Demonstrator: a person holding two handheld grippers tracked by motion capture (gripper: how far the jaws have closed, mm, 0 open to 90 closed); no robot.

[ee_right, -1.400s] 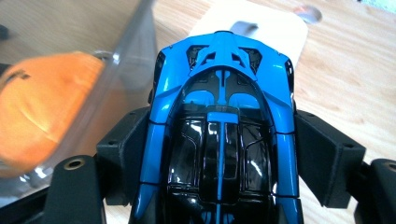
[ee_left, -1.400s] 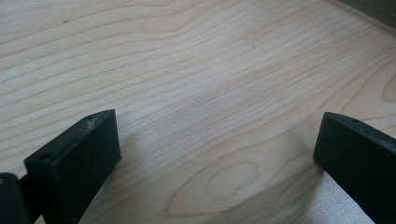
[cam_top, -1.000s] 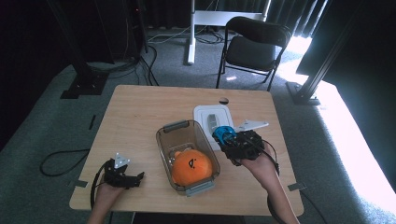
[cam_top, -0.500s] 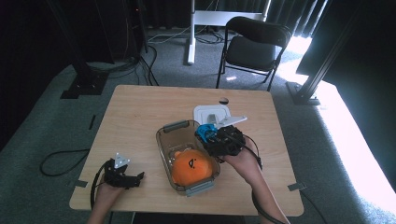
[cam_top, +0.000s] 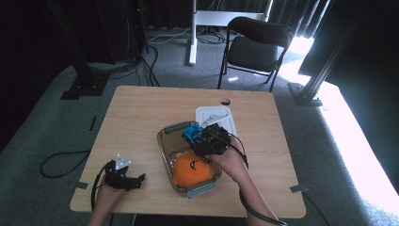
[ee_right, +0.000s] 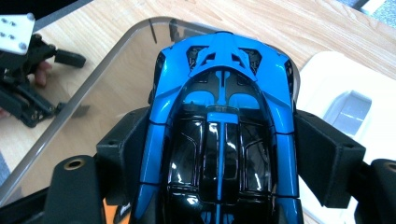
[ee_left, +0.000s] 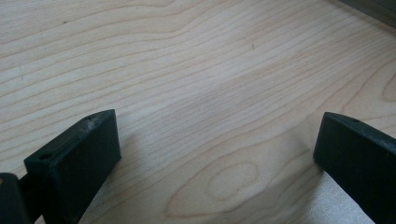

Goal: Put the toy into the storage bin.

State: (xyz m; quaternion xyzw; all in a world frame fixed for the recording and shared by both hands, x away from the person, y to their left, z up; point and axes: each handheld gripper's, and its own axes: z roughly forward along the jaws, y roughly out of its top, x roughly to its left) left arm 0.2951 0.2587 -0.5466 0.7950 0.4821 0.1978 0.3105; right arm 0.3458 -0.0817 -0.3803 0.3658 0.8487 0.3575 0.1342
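From the high view, one blue toy car (cam_top: pixel 192 133) is seen clamped in the right gripper (cam_top: pixel 203 139) over the far end of one clear container (cam_top: pixel 165 141), beside one orange ball (cam_top: pixel 192 167); one white lid (cam_top: pixel 226 114) lies just beyond.

In the left gripper view, the jaws are seen spread wide over bare table (ee_left: pixel 201 84).

In the right gripper view, the car's long axis is seen running along the jaws, nose forward, above the container's rim.

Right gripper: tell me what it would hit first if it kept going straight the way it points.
The right gripper, shut on the blue toy car, points down over the clear container. Straight on, the car's nose would probably meet the container's bare floor, beside the orange toy; depth is hard to judge.
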